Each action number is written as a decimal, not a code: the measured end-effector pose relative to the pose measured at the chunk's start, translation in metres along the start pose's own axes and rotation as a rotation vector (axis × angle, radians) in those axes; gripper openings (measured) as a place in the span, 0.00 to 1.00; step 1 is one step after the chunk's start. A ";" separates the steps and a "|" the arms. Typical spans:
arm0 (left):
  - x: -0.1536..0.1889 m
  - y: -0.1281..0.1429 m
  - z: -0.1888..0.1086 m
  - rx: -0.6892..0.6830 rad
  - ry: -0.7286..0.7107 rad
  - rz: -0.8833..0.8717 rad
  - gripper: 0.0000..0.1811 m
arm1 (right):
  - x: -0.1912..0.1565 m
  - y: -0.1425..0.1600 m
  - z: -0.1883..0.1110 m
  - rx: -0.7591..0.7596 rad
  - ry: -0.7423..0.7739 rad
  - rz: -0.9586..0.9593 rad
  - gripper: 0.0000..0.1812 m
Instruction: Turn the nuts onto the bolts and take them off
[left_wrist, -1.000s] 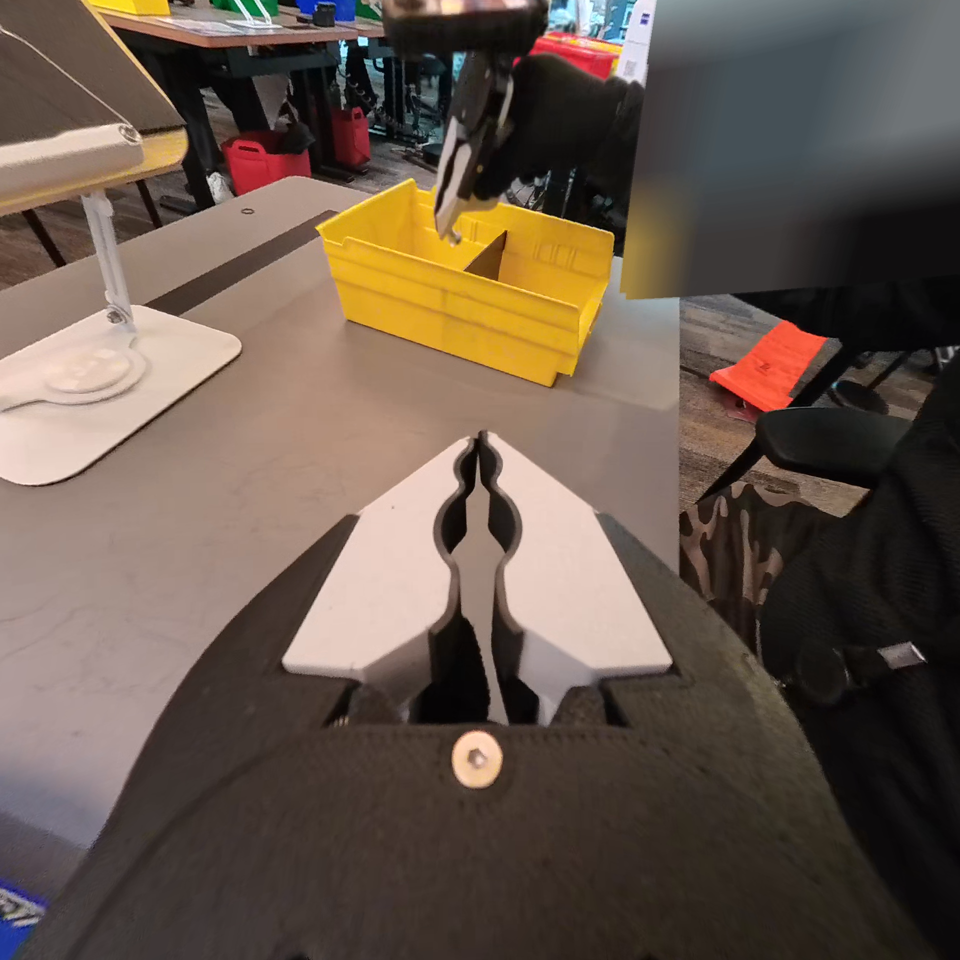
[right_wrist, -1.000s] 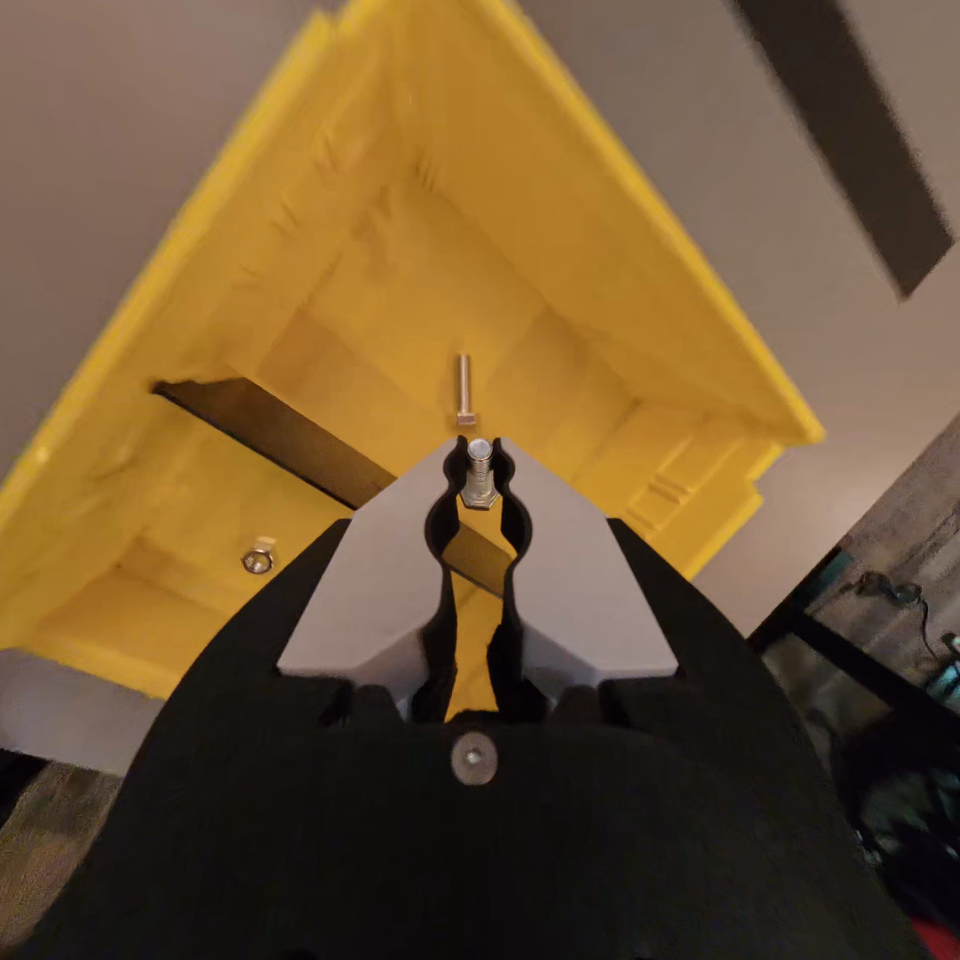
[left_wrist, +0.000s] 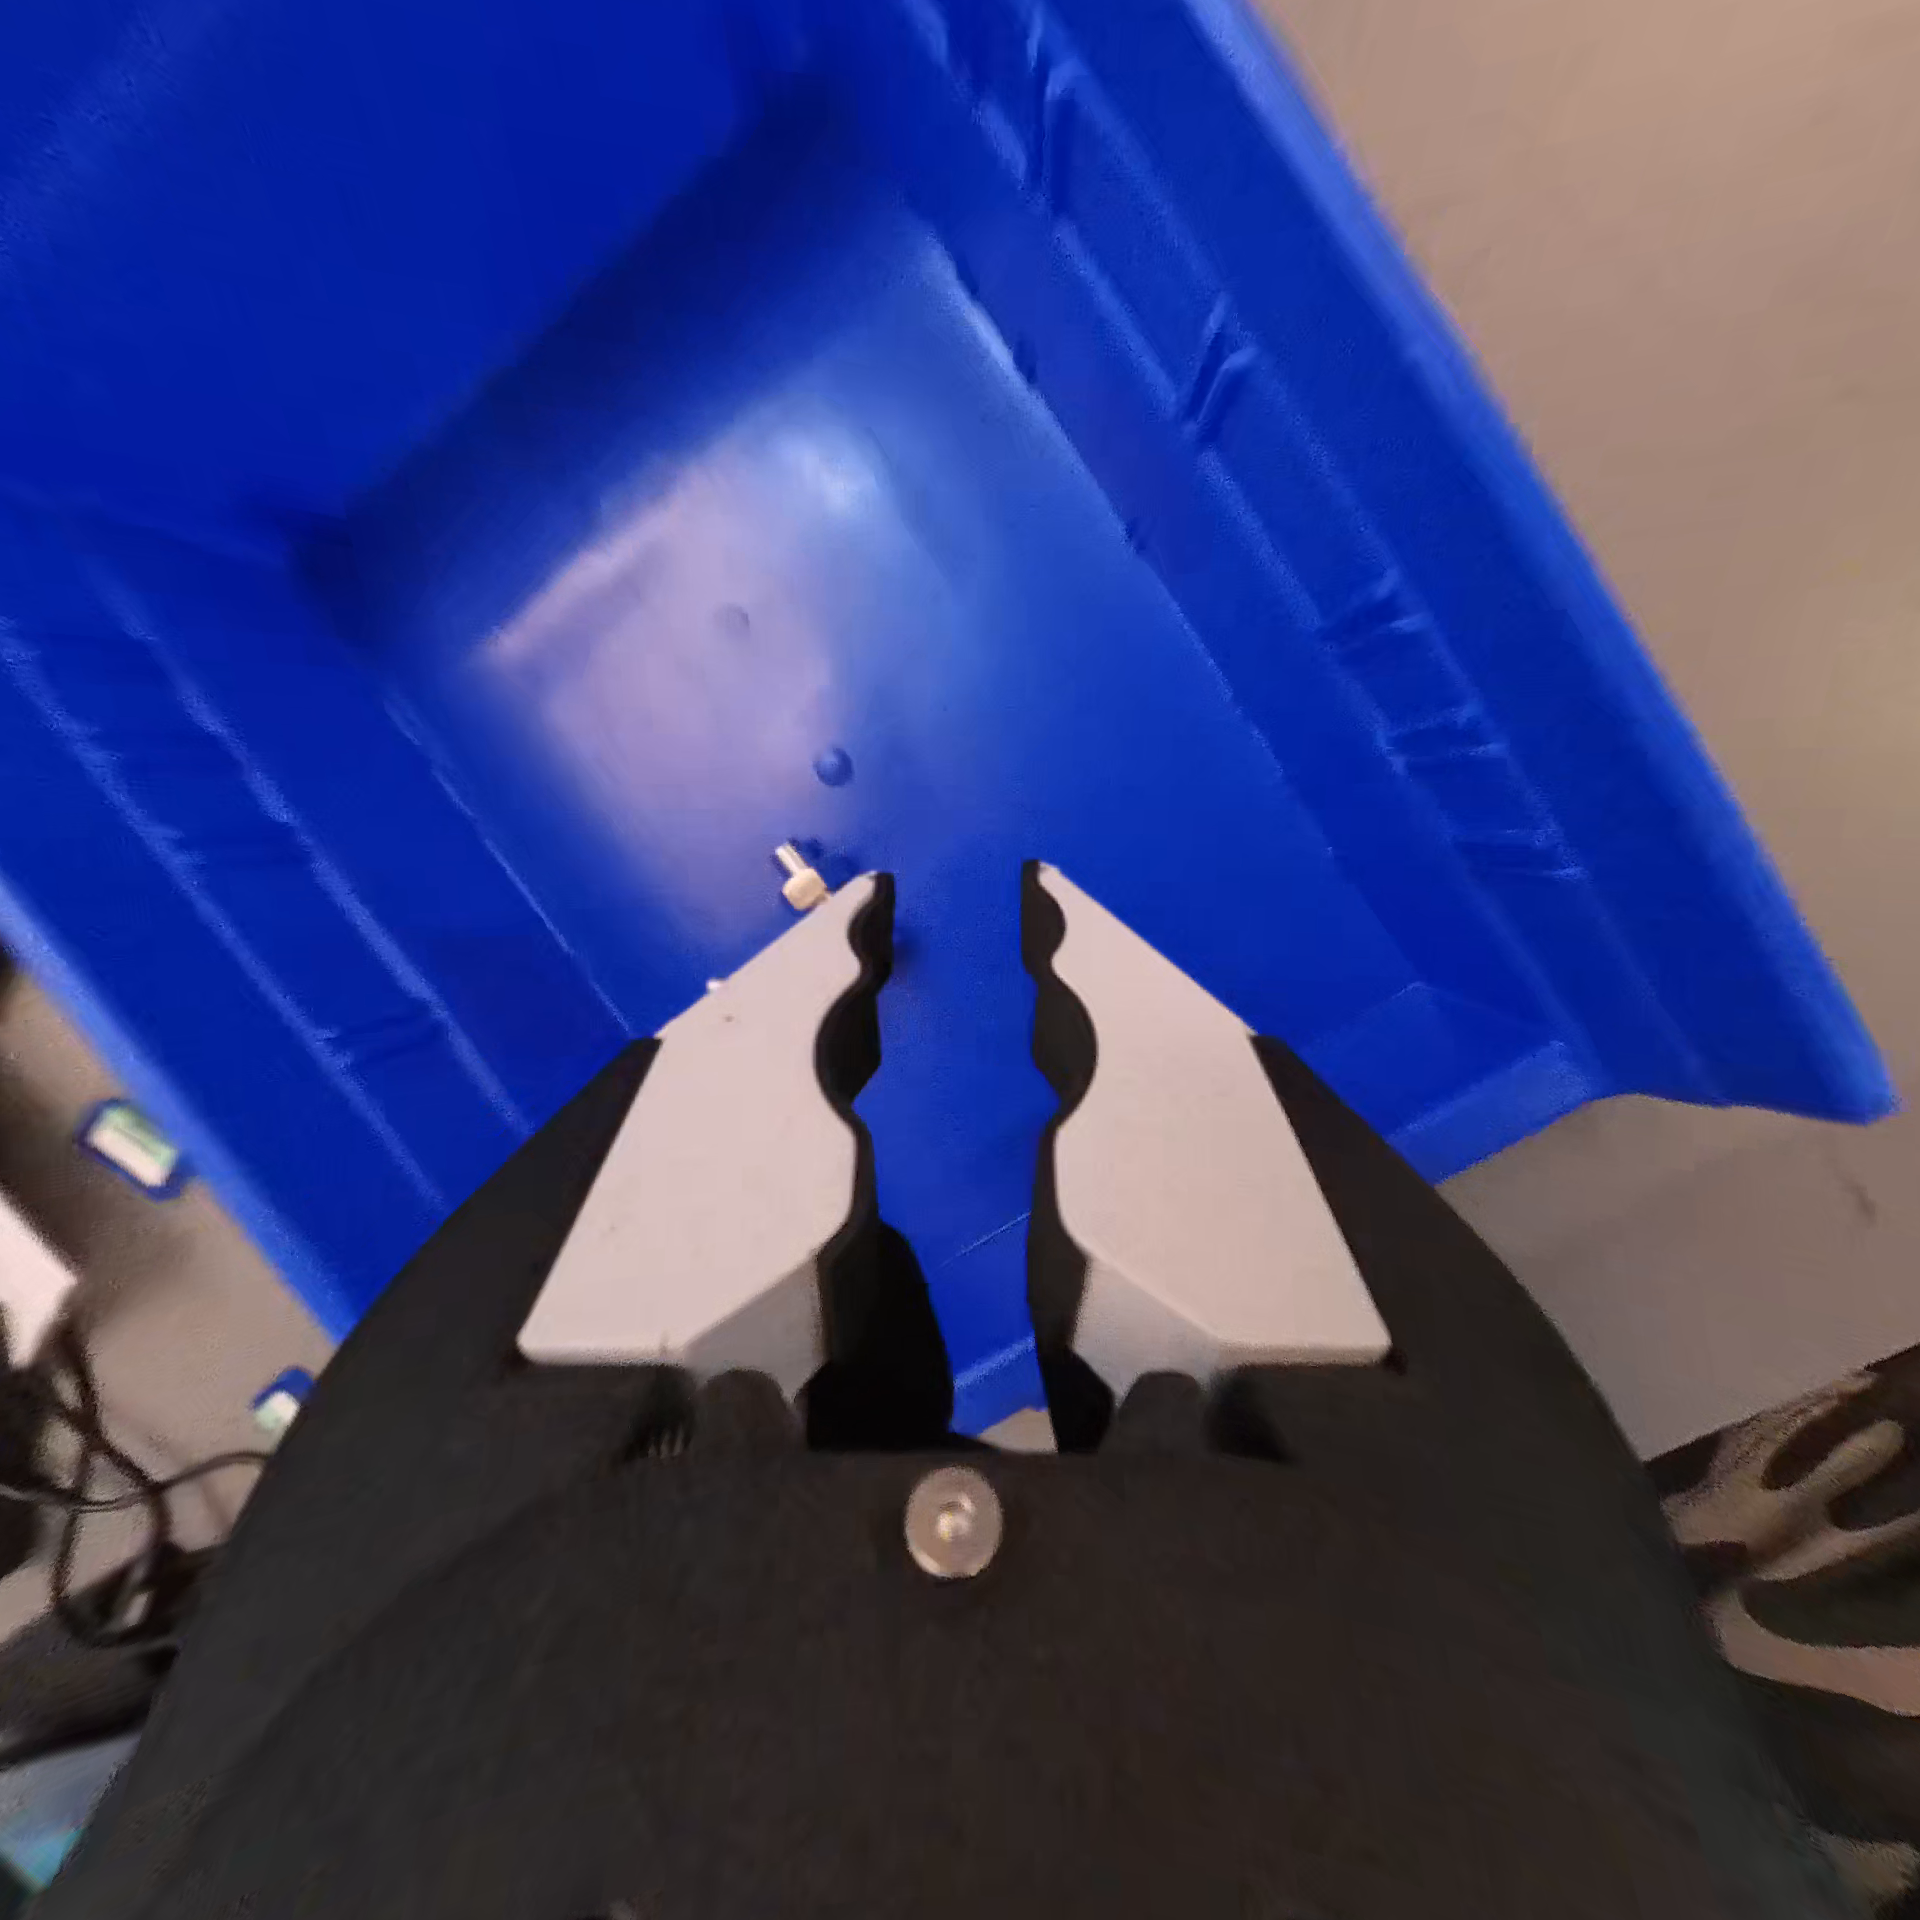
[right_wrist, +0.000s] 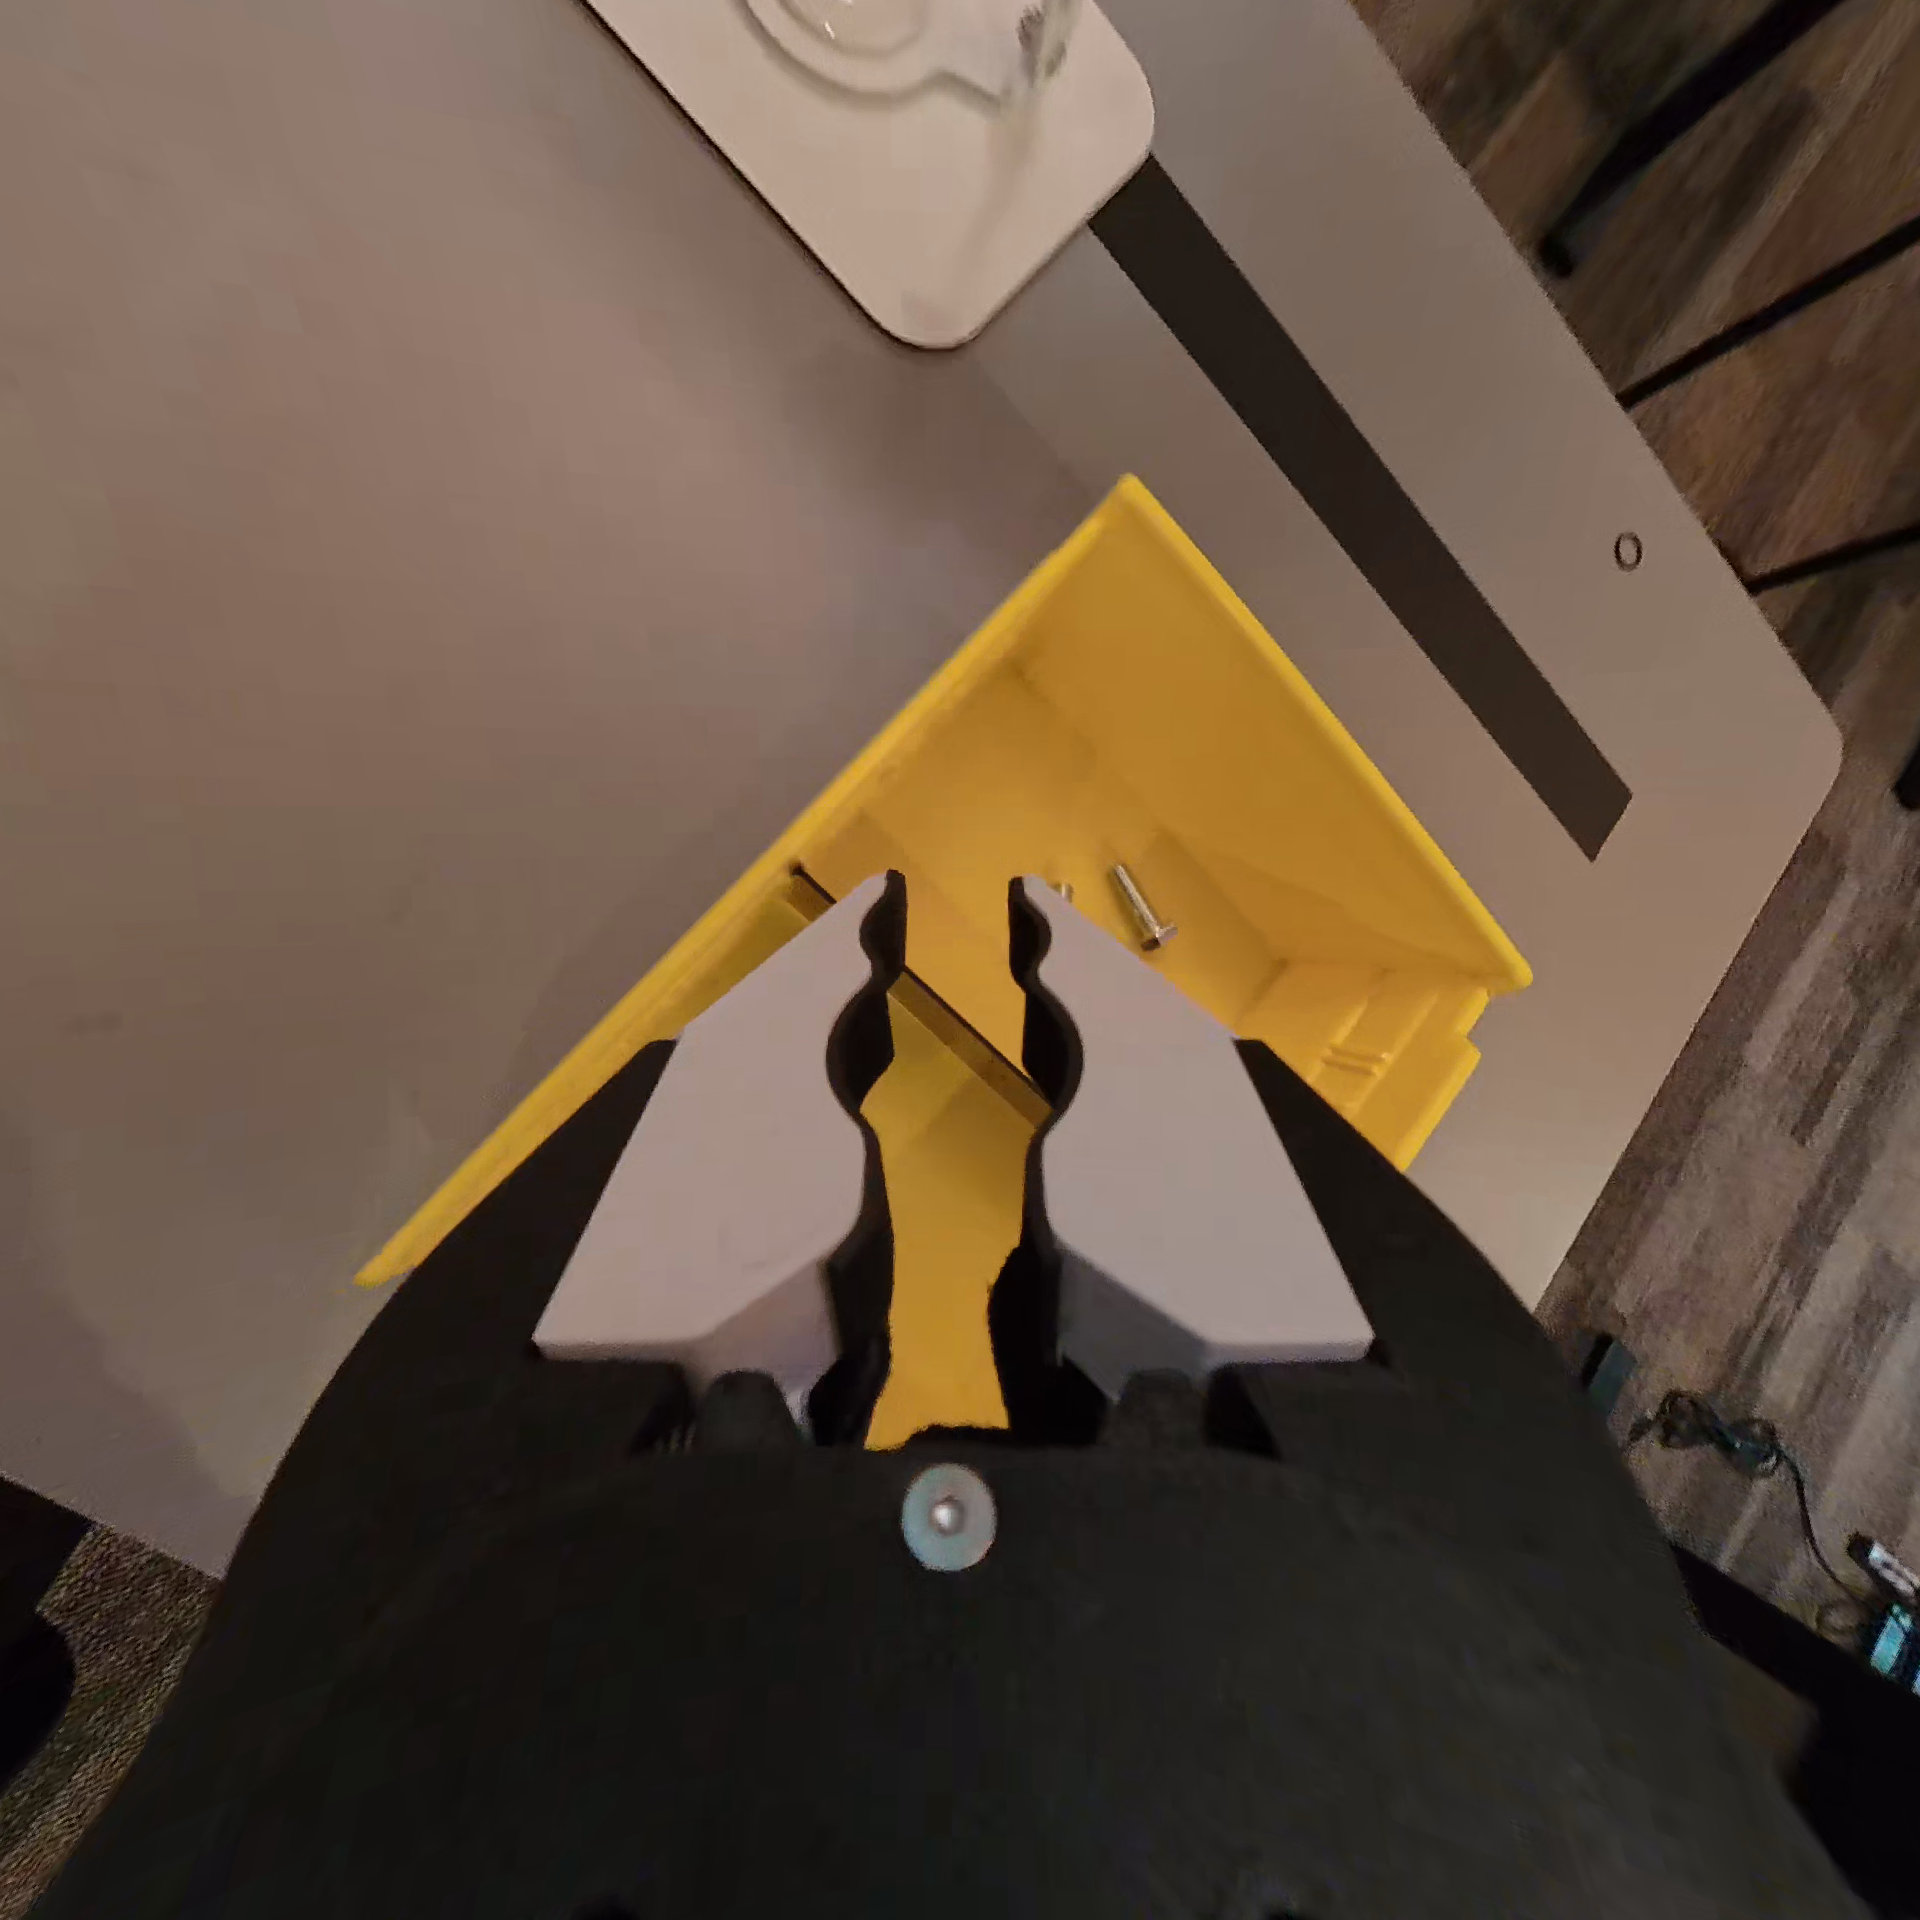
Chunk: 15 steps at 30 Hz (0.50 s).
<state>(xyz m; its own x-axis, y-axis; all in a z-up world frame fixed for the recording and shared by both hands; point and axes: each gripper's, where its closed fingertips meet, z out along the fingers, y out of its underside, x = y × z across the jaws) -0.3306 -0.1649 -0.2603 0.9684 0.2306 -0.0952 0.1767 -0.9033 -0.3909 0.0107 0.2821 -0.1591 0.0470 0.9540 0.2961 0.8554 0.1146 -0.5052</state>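
Note:
In the left wrist view my left gripper (left_wrist: 956, 883) is open and empty above a blue bin (left_wrist: 1195, 623). A small silver bolt (left_wrist: 798, 875) lies on the bin floor just left of my left fingertip, partly hidden by it. In the right wrist view my right gripper (right_wrist: 954, 885) is open and empty above a yellow bin (right_wrist: 1143, 727) with a dark divider (right_wrist: 961, 1039). A silver bolt (right_wrist: 1138, 909) lies on the bin floor just right of my right fingertip. A second silver piece (right_wrist: 1062, 889) peeks out at that fingertip.
The yellow bin stands on a grey table (right_wrist: 416, 520) with a dark strip (right_wrist: 1351, 499). A white stand base (right_wrist: 935, 156) sits at the far side. The table's edge and wood floor (right_wrist: 1766, 1039) lie to the right. Cables and floor (left_wrist: 83, 1455) show left of the blue bin. Across from one pair of fingers to the other is roughly 55 cm.
My left gripper has swung from over the table to above the blue bin and opened. My right gripper has opened, let go of the bolt it held, and pulled back from the yellow bin.

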 end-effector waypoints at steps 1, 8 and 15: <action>-0.003 0.006 0.009 -0.033 -0.003 -0.024 0.12 | -0.005 -0.004 -0.004 0.017 -0.002 -0.011 0.09; -0.025 0.030 0.043 -0.199 -0.081 -0.136 0.12 | -0.025 -0.022 -0.016 0.068 -0.009 -0.061 0.08; -0.027 0.029 0.053 -0.220 -0.081 -0.104 0.05 | -0.045 -0.036 -0.018 0.110 -0.034 -0.103 0.07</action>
<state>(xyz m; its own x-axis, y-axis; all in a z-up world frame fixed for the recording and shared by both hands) -0.3607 -0.1785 -0.3178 0.9274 0.3463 -0.1412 0.3170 -0.9283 -0.1946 -0.0125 0.2300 -0.1395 -0.0569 0.9443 0.3242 0.7928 0.2401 -0.5602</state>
